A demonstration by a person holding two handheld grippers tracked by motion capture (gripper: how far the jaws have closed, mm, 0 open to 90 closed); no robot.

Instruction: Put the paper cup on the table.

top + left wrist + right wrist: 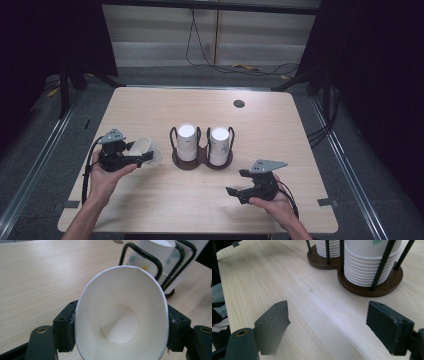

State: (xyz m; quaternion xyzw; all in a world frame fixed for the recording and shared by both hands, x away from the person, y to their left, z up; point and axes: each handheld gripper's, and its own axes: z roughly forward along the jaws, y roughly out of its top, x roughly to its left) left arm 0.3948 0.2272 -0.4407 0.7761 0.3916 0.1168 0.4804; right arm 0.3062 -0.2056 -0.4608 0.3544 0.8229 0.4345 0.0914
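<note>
A white paper cup is held on its side in my left gripper at the table's left. In the left gripper view the cup opens toward the camera, empty, and is squeezed to an oval between the two pads. A dark wooden cup holder with black wire posts stands mid-table and carries two stacks of white cups. My right gripper sits low at the front right, open, with nothing between its fingers. It faces the holder's base and the nearer stack.
A round cable grommet sits in the light wood table near its far edge. Cables lie on the floor behind the table. Metal rails run along both sides. Dark curtains close off left and right.
</note>
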